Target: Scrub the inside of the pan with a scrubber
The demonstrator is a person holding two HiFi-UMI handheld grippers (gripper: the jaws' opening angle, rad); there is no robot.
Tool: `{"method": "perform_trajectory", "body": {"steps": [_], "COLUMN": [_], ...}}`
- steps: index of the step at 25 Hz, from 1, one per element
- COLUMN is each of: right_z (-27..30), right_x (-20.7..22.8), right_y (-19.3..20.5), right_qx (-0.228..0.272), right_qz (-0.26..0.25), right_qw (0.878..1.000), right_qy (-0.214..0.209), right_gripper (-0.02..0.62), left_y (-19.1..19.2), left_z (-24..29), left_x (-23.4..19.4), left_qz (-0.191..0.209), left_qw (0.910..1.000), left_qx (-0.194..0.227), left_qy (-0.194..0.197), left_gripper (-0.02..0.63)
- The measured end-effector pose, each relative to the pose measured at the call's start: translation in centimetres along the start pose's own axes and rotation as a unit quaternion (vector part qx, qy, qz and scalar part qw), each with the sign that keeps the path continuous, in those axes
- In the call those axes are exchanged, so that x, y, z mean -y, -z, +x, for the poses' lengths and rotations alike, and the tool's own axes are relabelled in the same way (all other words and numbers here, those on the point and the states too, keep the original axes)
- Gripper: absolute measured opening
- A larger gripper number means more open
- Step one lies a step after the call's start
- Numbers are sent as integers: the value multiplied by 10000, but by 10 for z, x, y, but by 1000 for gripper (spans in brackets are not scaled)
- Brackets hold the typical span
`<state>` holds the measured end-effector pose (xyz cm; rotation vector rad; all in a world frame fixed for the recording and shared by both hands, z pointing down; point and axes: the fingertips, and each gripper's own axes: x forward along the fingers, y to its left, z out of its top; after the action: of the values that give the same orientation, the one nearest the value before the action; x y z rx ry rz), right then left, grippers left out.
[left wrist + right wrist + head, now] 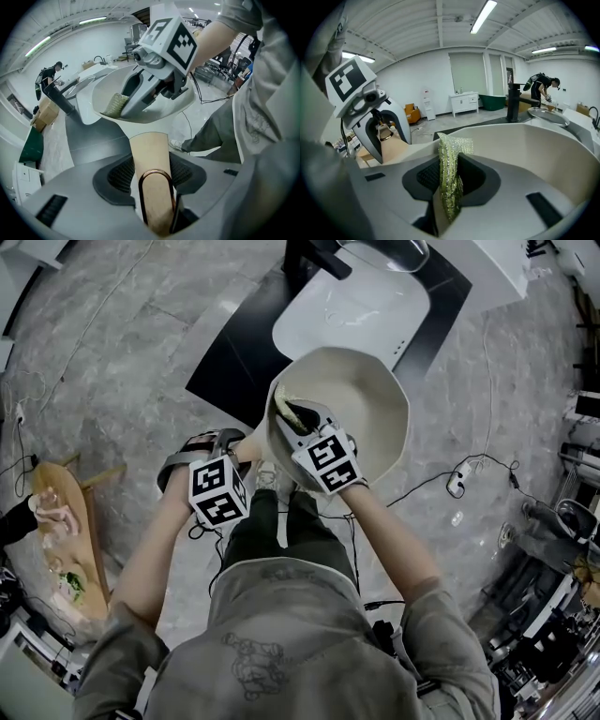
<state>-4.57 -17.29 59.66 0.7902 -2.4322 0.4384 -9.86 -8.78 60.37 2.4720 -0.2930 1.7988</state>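
Over grey floor (122, 381), sink (356, 315) at 12 o'clock, my left gripper (153, 192) clamps the handle (149, 154), which I judge the best hold for this stiff, probably heavy pan (375, 418), while my right gripper (447, 197) pinches the soft scrubber (451, 157) inside at 9 o'clock.

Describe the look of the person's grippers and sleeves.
Both the left gripper and right gripper have light grey, rounded plastic shells with dark textured pads. Each carries a white cube printed with black square markers. The sleeves are short, grey-green fabric.
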Motion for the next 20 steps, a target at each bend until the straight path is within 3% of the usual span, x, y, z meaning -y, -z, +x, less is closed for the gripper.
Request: {"method": "perform_trajectory", "body": {"steps": [6, 11, 20], "right_z": [-13, -32, -81], "right_x": [-24, -52, -83], "right_y": [1, 16, 42], "right_qx": [-125, -414, -1108], "right_qz": [510, 1059, 594], "right_qw": [9944, 9770, 9595], "right_qy": [-912, -1802, -2521], "right_gripper": [92, 92, 92], "left_y": [1, 2, 4], "left_z": [0, 2, -1], "left_x": [0, 2, 1], "left_qz": [-55, -86, -126], "left_qw": [10000, 9999, 9997], "left_qx": [-48, -102, -205], "left_qy": [-22, -27, -59], "left_gripper": [210, 210, 210]}}
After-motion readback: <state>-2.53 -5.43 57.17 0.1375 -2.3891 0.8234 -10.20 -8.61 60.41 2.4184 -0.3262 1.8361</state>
